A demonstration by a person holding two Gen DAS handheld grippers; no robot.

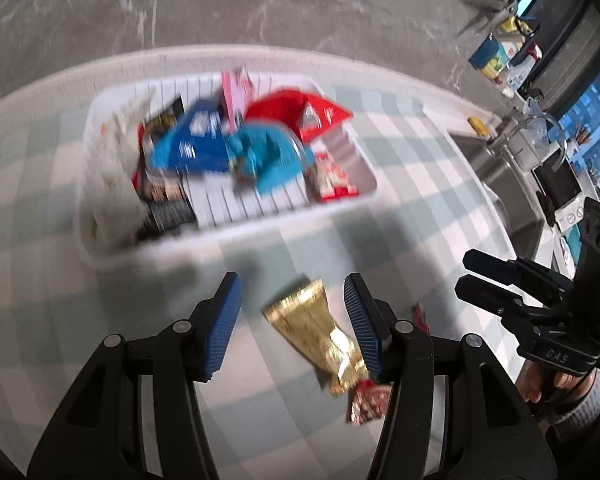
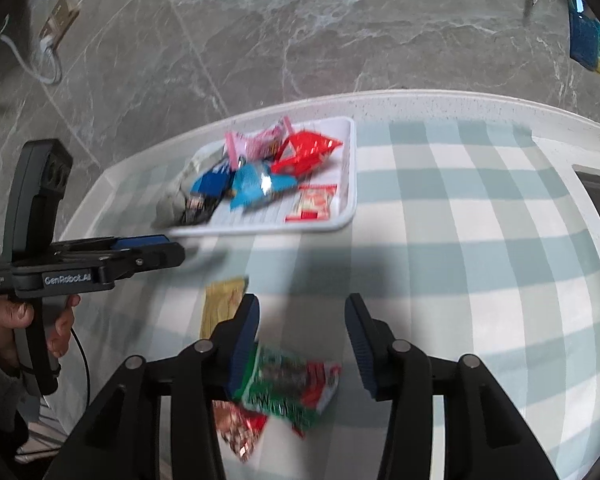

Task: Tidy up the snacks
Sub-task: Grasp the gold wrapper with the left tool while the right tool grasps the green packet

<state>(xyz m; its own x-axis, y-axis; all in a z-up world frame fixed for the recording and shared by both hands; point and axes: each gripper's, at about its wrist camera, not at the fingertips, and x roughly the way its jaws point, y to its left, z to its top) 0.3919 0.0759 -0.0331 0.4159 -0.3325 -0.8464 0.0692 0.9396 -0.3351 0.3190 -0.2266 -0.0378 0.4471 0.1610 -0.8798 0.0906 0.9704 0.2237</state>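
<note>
A white slatted tray point(image 1: 220, 236) point(image 2: 350, 168) on the checked tablecloth holds several snack packets in blue, red, pink and black. My left gripper point(image 1: 292, 320) is open above the cloth with a gold packet point(image 1: 320, 336) lying between its fingers; it is not gripped. A small red-brown packet point(image 1: 366, 402) lies just past the gold one. My right gripper point(image 2: 302, 340) is open over a green and red packet point(image 2: 292, 388), next to a red-brown packet point(image 2: 240, 428). The gold packet point(image 2: 222, 304) lies left of it. The left gripper point(image 2: 156, 254) also shows in the right wrist view, the right gripper point(image 1: 476, 276) in the left.
The round table's white rim point(image 2: 500, 108) curves behind the tray, over a grey marble floor. A sink and counter clutter point(image 1: 512, 148) stand at the right of the left wrist view. A power strip with a white cable point(image 2: 56, 24) lies on the floor.
</note>
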